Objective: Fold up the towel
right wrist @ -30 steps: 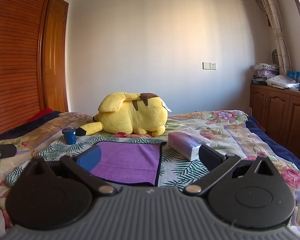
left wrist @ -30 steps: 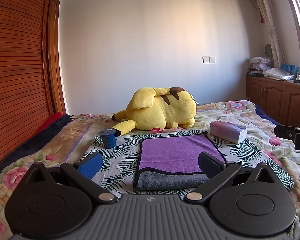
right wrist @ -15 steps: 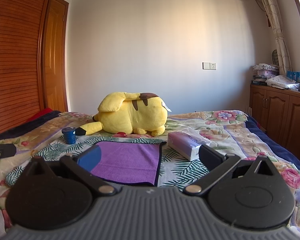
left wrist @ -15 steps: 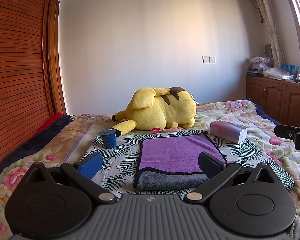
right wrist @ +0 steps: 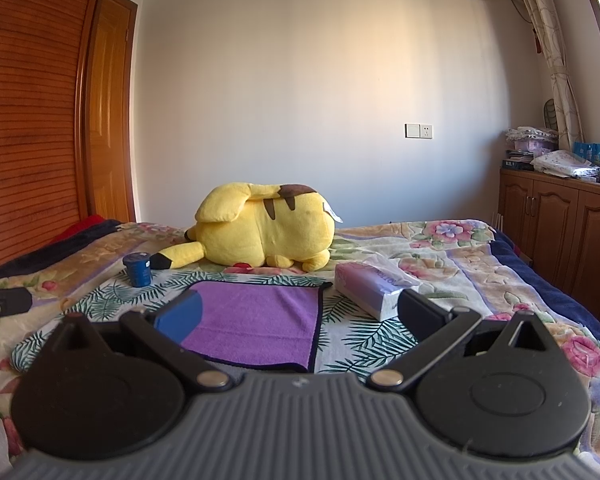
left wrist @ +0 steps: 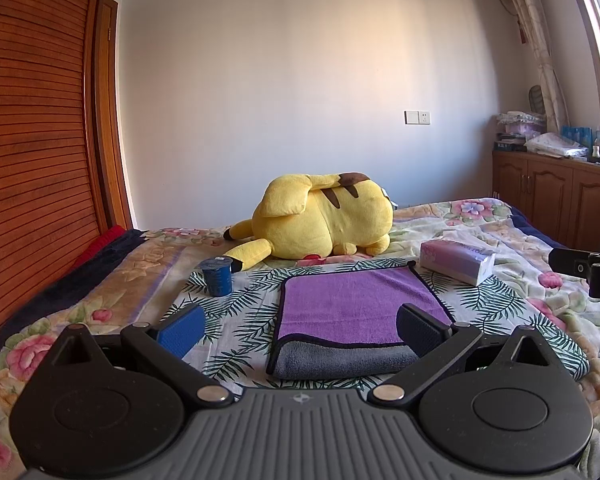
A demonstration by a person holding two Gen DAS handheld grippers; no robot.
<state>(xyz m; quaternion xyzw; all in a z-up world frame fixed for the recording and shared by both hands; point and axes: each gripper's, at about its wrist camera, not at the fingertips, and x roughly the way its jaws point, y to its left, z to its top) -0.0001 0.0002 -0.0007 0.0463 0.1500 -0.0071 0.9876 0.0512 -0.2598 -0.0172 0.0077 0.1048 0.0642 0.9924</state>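
Observation:
A purple towel with a grey underside [left wrist: 352, 312] lies folded flat on the palm-leaf sheet on the bed, its grey folded edge nearest me. It also shows in the right wrist view [right wrist: 260, 320]. My left gripper [left wrist: 300, 330] is open and empty, just short of the towel's near edge. My right gripper [right wrist: 298, 314] is open and empty, held near the towel's right near corner. The right gripper's tip shows at the right edge of the left wrist view [left wrist: 588, 266].
A yellow plush toy [left wrist: 324, 220] lies behind the towel. A blue cup [left wrist: 217, 276] stands to the towel's left. A tissue pack [left wrist: 456, 260] lies to its right. Wooden wardrobe on the left, cabinets [right wrist: 560, 220] on the right.

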